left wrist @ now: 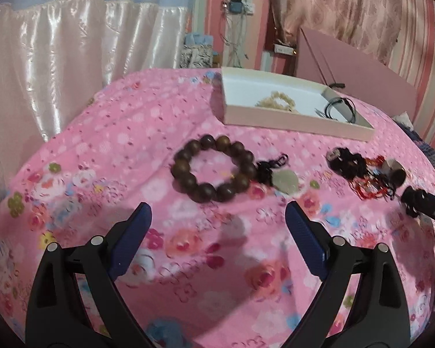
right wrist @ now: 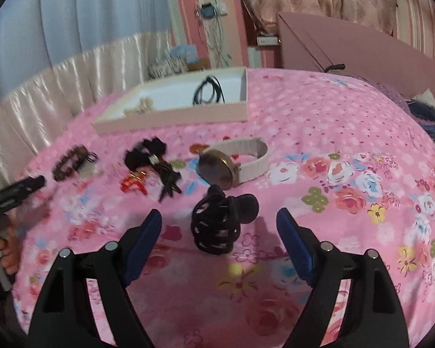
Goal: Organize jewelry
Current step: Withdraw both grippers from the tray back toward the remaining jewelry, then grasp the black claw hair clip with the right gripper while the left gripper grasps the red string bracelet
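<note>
A brown wooden bead bracelet with a black tassel and pale pendant lies on the pink floral cloth, just ahead of my open, empty left gripper. It shows small in the right wrist view. A black lattice hair clip lies between the fingers of my open right gripper. Beyond it lie a watch with a pale strap and a tangle of black and red cords, also in the left wrist view. A shallow pink box holds a cream bead bracelet and black cord.
The box's pink lid leans at the back right. The bed drops off at its edges, with satin curtains to the left. The left gripper's tip and the hand holding it show at the right view's left edge.
</note>
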Available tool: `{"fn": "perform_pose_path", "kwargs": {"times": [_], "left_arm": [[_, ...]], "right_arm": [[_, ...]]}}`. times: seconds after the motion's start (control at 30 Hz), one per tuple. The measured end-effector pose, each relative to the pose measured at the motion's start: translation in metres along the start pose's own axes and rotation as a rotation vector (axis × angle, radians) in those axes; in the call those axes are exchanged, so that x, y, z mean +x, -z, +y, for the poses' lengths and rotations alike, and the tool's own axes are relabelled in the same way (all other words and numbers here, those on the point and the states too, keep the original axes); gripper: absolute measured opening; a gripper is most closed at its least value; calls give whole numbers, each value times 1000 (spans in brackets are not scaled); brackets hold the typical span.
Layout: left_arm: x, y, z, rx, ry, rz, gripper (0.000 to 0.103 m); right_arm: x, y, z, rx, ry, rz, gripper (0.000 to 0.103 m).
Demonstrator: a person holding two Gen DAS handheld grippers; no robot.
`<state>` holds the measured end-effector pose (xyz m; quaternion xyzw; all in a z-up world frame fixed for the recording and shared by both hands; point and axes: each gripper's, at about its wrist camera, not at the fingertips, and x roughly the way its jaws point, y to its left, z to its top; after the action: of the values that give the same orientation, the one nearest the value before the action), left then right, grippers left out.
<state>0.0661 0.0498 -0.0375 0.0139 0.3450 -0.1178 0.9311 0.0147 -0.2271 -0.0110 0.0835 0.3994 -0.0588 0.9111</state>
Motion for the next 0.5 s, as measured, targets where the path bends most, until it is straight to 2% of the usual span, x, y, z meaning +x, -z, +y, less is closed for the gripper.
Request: {"fn": "perform_pose_path", "kwargs": {"times": [0.1,0.13,0.17,0.33,0.37,0.5], "left_arm": [[2,0,-7,13,0,20,92],[2,0,-9,9,3,26,92],[3,0,-11,8,7,30,92],[6,-5,-32,22,50,50,92],[5,-7,-38,27,62,49,92],[3,-11,-87,118,117,33,92]], "right_arm": [[8,0,-2,-6,36,42,78],[13,-1,-3,-16,39,65,60],[17,-1,-3,-24,40,90,53],[13,-6,-9,-33,29,65,50],[10,-10,-14,-22,21,50,36],[1,-26,-33,45,11,-23,37]]}}
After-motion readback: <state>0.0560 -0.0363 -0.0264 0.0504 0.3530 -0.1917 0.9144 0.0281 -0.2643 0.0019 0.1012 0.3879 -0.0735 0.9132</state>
